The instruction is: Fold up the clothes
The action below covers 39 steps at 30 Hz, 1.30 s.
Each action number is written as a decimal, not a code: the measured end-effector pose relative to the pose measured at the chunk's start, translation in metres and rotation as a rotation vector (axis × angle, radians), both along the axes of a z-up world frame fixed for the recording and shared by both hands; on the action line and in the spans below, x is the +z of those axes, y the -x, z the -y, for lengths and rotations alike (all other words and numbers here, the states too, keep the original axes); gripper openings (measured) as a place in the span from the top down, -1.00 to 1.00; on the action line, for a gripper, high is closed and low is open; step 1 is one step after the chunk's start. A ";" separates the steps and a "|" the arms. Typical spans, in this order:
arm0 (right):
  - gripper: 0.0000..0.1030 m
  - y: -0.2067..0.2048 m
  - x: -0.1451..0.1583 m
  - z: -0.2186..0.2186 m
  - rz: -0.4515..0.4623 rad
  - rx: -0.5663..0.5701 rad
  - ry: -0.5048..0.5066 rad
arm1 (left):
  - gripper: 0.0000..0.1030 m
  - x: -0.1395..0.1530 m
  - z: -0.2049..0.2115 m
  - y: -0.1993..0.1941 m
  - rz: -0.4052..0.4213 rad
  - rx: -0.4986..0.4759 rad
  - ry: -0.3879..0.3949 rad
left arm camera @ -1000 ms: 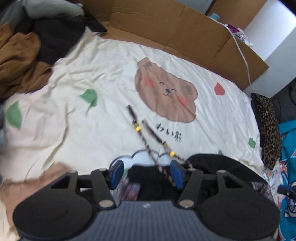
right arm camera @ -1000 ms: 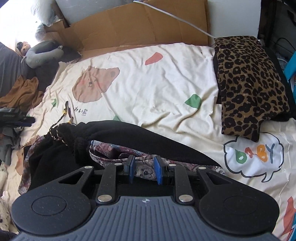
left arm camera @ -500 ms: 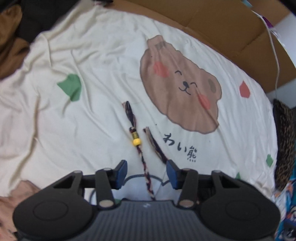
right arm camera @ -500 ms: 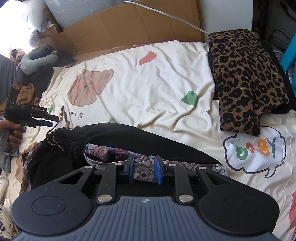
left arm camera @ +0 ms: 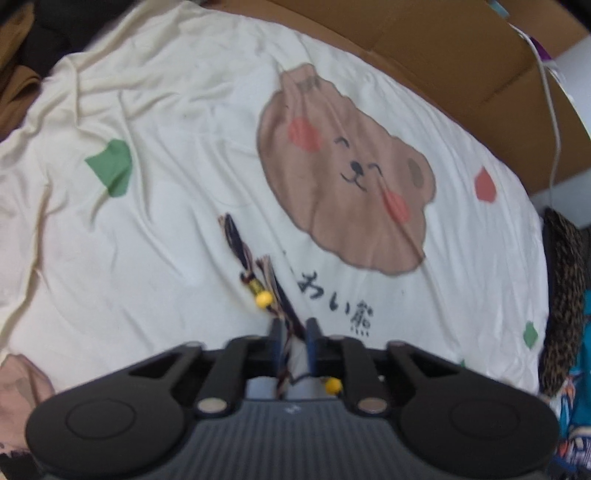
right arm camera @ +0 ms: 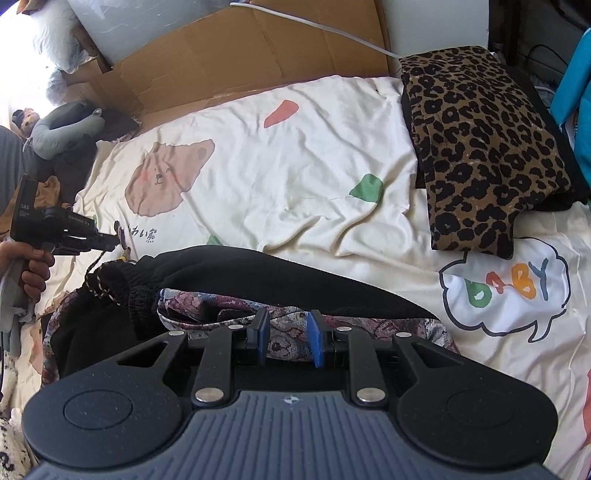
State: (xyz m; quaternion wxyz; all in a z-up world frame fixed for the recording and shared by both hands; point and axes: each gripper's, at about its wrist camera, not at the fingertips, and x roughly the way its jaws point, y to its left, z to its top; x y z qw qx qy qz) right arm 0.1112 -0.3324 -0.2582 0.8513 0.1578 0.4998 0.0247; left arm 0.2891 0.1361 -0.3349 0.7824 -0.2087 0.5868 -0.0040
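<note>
A black garment (right arm camera: 258, 273) with a patterned paisley layer (right arm camera: 369, 328) lies bunched at the near edge of a cream bear-print sheet (right arm camera: 295, 166). My right gripper (right arm camera: 289, 341) is shut on the patterned fabric at its near hem. The garment's braided drawstring (left arm camera: 255, 273), with yellow beads and tassel ends, trails across the sheet. My left gripper (left arm camera: 293, 338) is shut on the two cords just behind a bead. In the right wrist view the left gripper (right arm camera: 112, 240) sits at the far left, held by a hand (right arm camera: 31, 266), with its tips at the drawstring (right arm camera: 123, 236).
A folded leopard-print garment (right arm camera: 476, 147) lies on the sheet's right side. Flattened cardboard (right arm camera: 258, 48) and a white cable (right arm camera: 314, 22) line the far edge. A grey neck pillow (right arm camera: 62, 129) and brown and dark clothes (left arm camera: 14, 85) are heaped at the far left.
My left gripper moved forward off the black garment along the drawstring, and its fingers closed onto the two cords. The right gripper kept its hold and hardly moved.
</note>
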 end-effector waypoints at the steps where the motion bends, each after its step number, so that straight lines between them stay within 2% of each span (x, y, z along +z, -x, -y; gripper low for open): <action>1: 0.45 0.000 0.000 0.000 -0.001 -0.002 -0.001 | 0.19 0.000 0.000 -0.003 -0.001 0.007 -0.002; 2: 0.45 0.000 -0.001 0.001 -0.003 -0.002 -0.002 | 0.14 -0.001 0.001 -0.005 -0.003 0.014 -0.005; 4: 0.45 0.000 -0.003 0.002 -0.007 -0.004 -0.003 | 0.15 -0.004 0.003 -0.010 -0.017 0.014 -0.022; 10: 0.45 -0.002 -0.006 0.003 -0.014 -0.008 -0.004 | 0.33 -0.021 0.009 -0.024 -0.067 0.039 -0.072; 12: 0.45 -0.002 -0.006 0.003 -0.010 -0.003 -0.005 | 0.41 -0.023 0.009 -0.025 -0.073 0.047 -0.087; 14: 0.45 -0.002 -0.005 0.002 -0.007 0.000 -0.005 | 0.79 -0.024 0.009 -0.025 -0.079 0.047 -0.108; 16: 0.45 -0.002 -0.003 0.001 -0.004 0.002 -0.003 | 0.79 -0.020 0.006 -0.022 -0.069 0.052 -0.090; 20: 0.45 -0.001 0.003 0.002 0.004 -0.001 -0.002 | 0.79 0.001 0.002 -0.010 -0.035 0.031 -0.075; 32: 0.45 0.011 0.034 0.003 0.061 -0.005 -0.011 | 0.80 0.104 -0.006 0.044 0.115 -0.041 0.000; 39: 0.45 0.018 0.049 0.002 0.083 -0.014 -0.020 | 0.80 0.146 0.012 0.084 0.157 -0.135 0.085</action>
